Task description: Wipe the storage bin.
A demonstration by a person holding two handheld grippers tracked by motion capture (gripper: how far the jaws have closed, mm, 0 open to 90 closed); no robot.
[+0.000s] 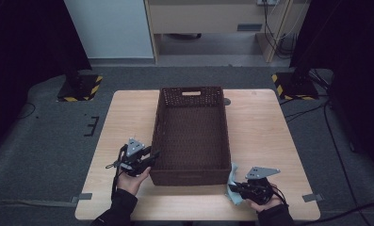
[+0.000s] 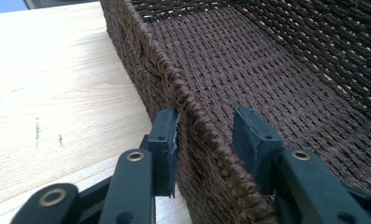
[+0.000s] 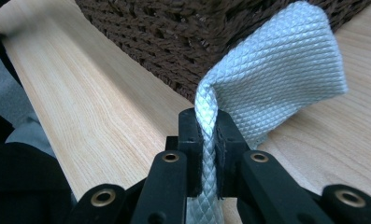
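just beyond my right claw [image 3: 206, 140], clenched on the cloth [image 3: 276, 70], the basket's [image 3: 174, 42] near wall rises; my left claw [image 2: 204, 140] straddles its rim, released.

Cloth [image 3: 276, 70]: pale blue-grey, diamond-textured weave; I see it folded and pinched upright, its free flap raised against the basket's near outer wall.

Basket [image 1: 192, 136]: dark brown woven, rectangular, open-topped, standing level mid-table, handle slot in far wall.
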